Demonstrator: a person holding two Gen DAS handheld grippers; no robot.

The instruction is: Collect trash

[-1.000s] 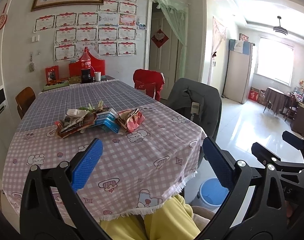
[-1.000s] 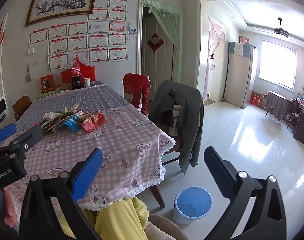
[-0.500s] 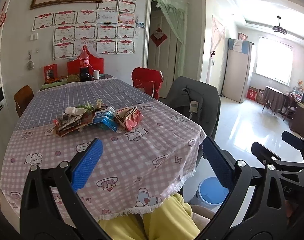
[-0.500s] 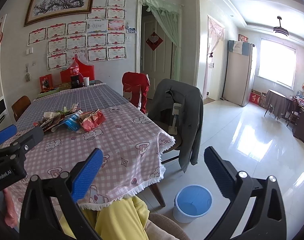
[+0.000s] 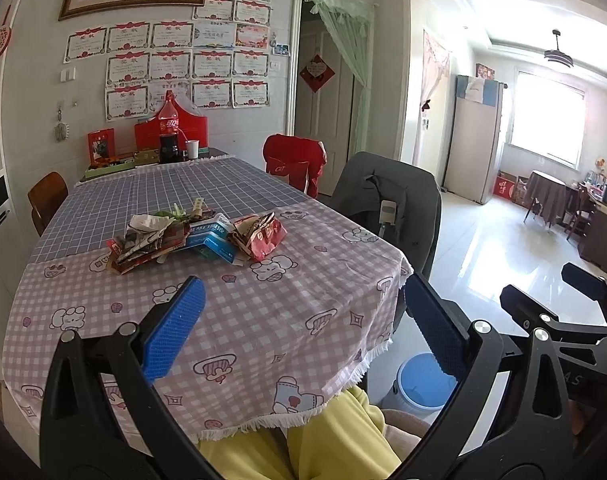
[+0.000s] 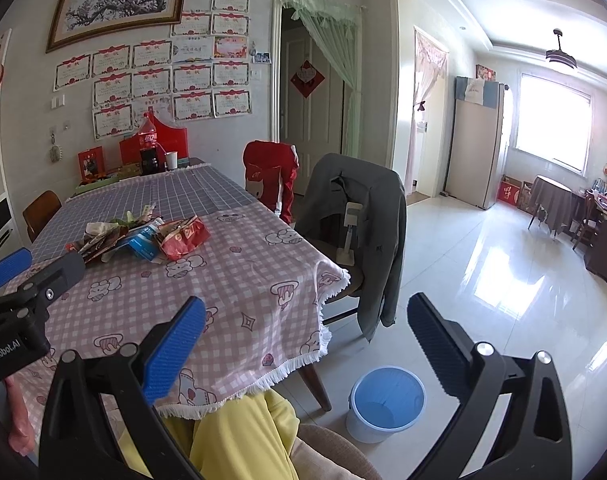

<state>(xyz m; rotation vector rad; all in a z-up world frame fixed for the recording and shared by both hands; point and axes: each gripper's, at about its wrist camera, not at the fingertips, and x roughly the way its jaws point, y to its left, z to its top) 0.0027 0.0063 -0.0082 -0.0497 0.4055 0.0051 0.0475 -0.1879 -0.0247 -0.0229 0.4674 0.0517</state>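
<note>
Two handheld black tongs with blue ribbed pads are held low at the near end of a dining table, both pointing forward over it. The left gripper (image 5: 303, 328) has its jaws spread wide with nothing between them. The right gripper (image 6: 307, 332) is likewise spread wide and empty, held just to the right of the left one, past the table's corner. Neither touches anything; they appear poised at the start of a reach.

Below them shows the seated person's yellow-trousered lap (image 6: 239, 436), tucked under the table edge.

The table is covered by a pink checked cloth with cartoon prints and a white fringe (image 5: 263, 320), joined farther back to a blue-grey grid-patterned cloth (image 5: 163, 192). Near that seam, well ahead of both grippers, lies the trash: a loose heap of crumpled wrappers and paper (image 5: 151, 240), a flattened blue and white carton (image 5: 211, 236) and a crumpled red snack bag (image 5: 263, 236), all touching one another.

On the tiled floor beside the table's near right corner stands a round pale-blue plastic bucket (image 6: 385, 404), open and seemingly empty, probably placed there to receive the trash.

A grey jacket draped over a chair (image 6: 363, 232) stands along the table's right side.
</note>
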